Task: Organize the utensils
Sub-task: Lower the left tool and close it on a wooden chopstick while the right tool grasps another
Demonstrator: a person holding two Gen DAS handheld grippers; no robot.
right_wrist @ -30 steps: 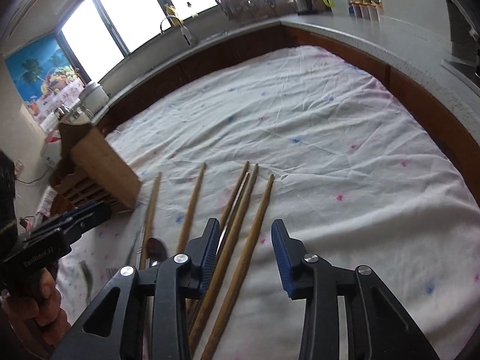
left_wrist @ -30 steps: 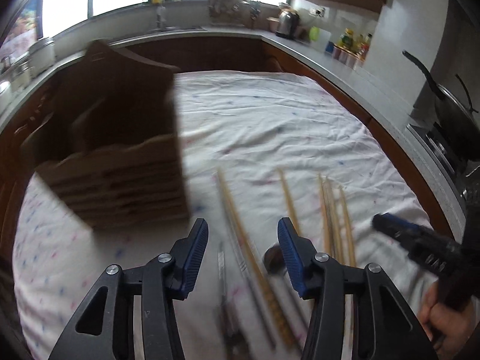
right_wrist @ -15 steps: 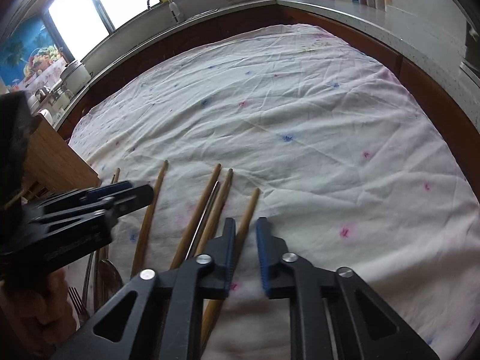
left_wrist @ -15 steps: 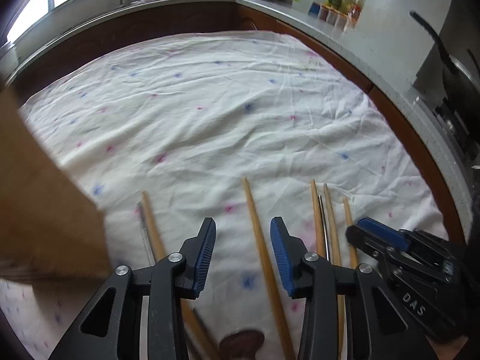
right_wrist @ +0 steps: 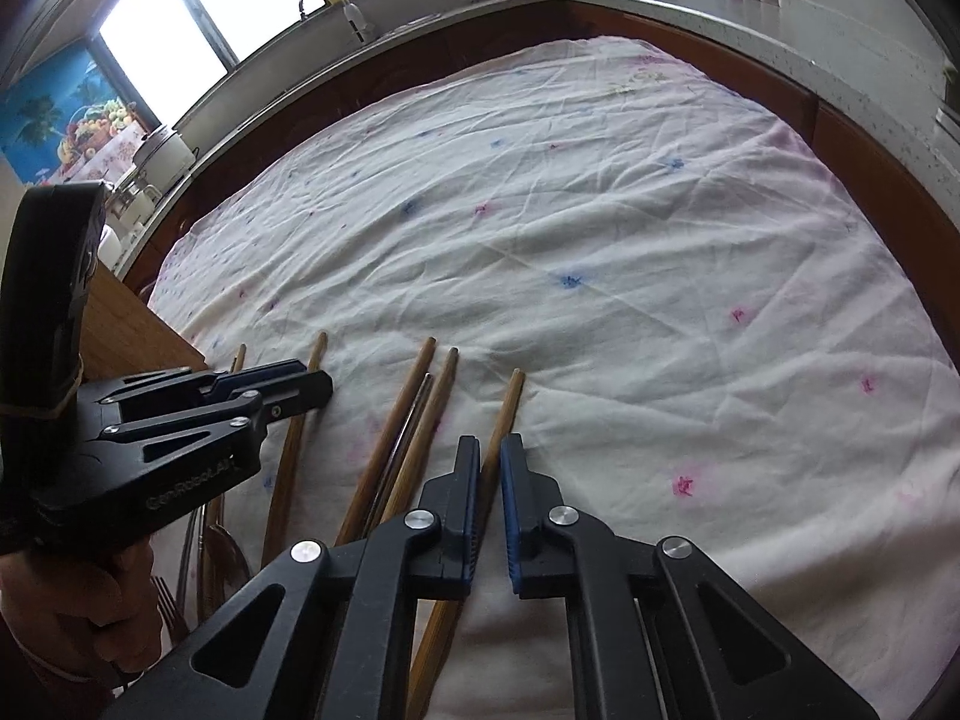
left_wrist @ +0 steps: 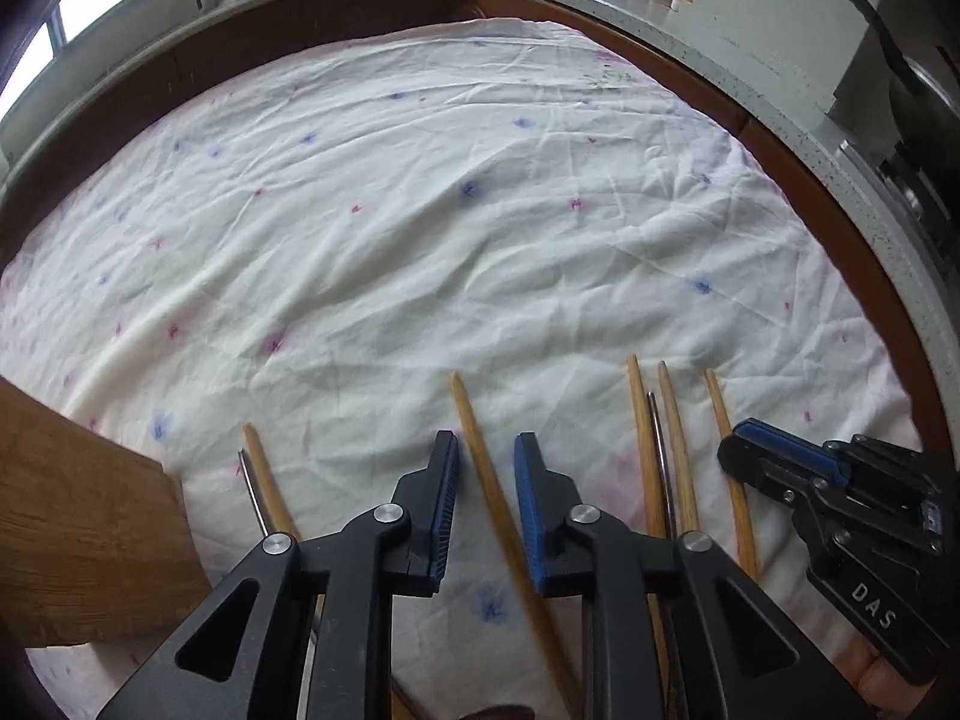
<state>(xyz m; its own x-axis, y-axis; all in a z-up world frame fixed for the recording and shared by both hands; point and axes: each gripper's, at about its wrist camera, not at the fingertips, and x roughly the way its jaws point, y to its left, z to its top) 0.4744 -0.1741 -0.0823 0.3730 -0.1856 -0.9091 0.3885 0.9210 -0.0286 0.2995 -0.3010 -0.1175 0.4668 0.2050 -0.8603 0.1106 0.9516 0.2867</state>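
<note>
Several wooden sticks lie side by side on the white cloth [left_wrist: 480,210]. My left gripper [left_wrist: 486,468] straddles one wooden stick [left_wrist: 471,414]. Its jaws are closing, and a thin gap still shows on each side of the stick. My right gripper [right_wrist: 491,462] is shut on the rightmost stick [right_wrist: 510,402], its blue pads pressing both sides. Each gripper also shows in the other's view: the right gripper [left_wrist: 735,450] at the rightmost stick [left_wrist: 717,402], the left gripper [right_wrist: 318,384] at its stick [right_wrist: 288,468]. A wooden utensil holder [left_wrist: 78,540] stands at the left.
Two more sticks [left_wrist: 637,420] with a thin metal handle [left_wrist: 657,444] between them lie between the grippers. Another stick [left_wrist: 258,462] lies by the holder. A spoon [right_wrist: 225,546] and a fork [right_wrist: 162,594] rest near the person's hand [right_wrist: 72,618]. Counters [left_wrist: 690,36] ring the table.
My left gripper swung right, away from the holder, came down over one stick and narrowed its jaws. My right gripper sank a little and shut on the rightmost stick.
</note>
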